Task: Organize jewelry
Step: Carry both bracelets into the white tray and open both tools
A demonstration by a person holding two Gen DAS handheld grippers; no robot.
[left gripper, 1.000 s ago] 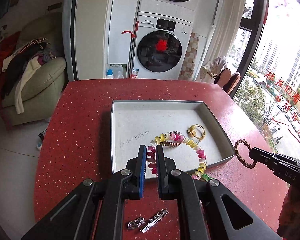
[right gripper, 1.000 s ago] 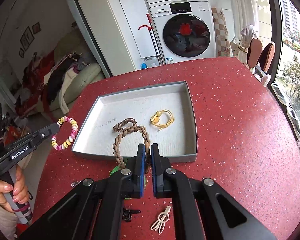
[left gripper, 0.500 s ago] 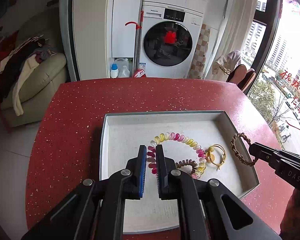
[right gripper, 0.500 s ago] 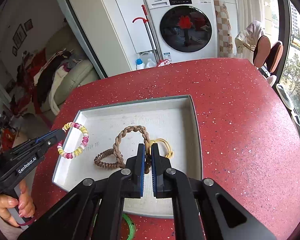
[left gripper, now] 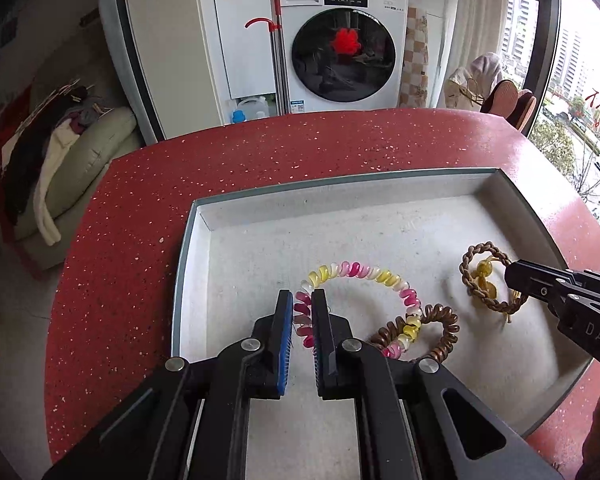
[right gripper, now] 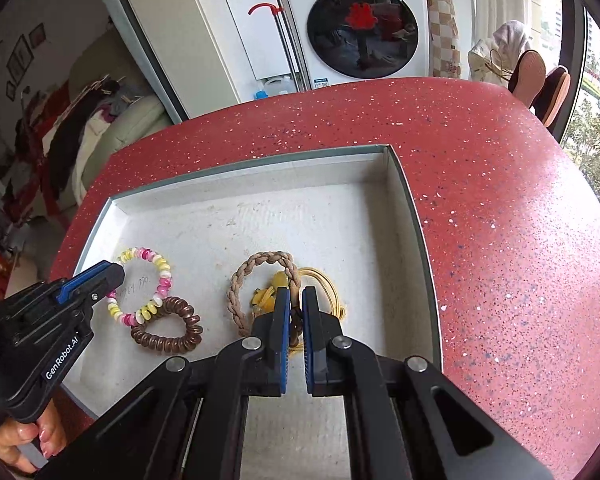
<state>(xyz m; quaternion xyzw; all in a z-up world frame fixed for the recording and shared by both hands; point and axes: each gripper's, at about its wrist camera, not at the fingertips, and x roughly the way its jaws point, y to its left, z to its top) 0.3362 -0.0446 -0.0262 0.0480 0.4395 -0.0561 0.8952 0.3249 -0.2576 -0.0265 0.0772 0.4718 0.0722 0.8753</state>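
A grey tray (left gripper: 198, 216) (right gripper: 412, 208) sits on the red table. My left gripper (left gripper: 302, 304) is shut on a pink-and-yellow coil bracelet (left gripper: 360, 272) (right gripper: 162, 276), which rests low over the tray floor and overlaps a brown coil hair tie (left gripper: 440, 320) (right gripper: 168, 336). My right gripper (right gripper: 295, 300) is shut on a braided brown bracelet (right gripper: 260, 264) (left gripper: 476, 256), held over a yellow cord piece (right gripper: 324, 280) (left gripper: 486, 284) in the tray's right part. The right gripper's tip shows in the left wrist view (left gripper: 516, 276).
The red speckled table (right gripper: 500, 200) extends beyond and right of the tray. A washing machine (left gripper: 340, 44), a sofa with clothes (left gripper: 60, 152) and a window (left gripper: 580, 60) lie beyond its edge.
Both grippers have moved forward over the tray and lowered, carrying their bracelets inside it. The coil bracelet now lies over the brown hair tie; the braided one over the yellow piece.
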